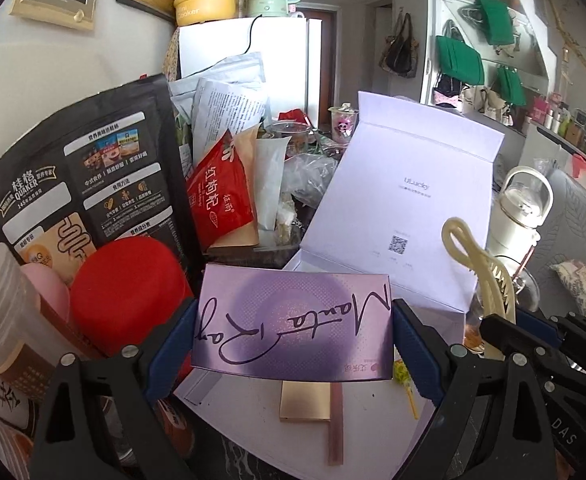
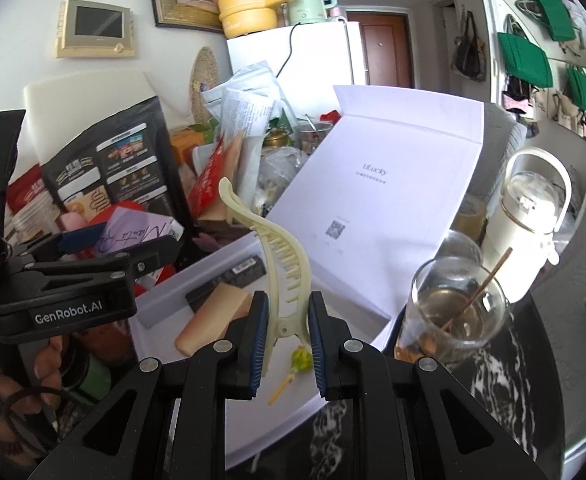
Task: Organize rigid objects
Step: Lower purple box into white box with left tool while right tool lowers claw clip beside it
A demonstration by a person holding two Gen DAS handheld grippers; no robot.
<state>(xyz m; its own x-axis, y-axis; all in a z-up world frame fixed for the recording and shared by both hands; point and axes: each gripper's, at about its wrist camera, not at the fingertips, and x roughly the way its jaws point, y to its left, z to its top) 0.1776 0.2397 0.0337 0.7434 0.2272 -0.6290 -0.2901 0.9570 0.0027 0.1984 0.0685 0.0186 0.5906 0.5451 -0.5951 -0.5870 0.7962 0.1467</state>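
I see the purple box as glossy card w/ a sheen. Hair clip = smooth cream plastic. Beside the clip, white box is matt card; cup is clear glass on a polished marble top.

A: left gripper clamped on purple box, pads on both short ends, script upside down.
B: below it?
A: open white box, lid up toward 1 o'clock. Gold bar inside at 6.
B: 3 o'clock?
A: cream hair clip in the right gripper. Red lid at 9.
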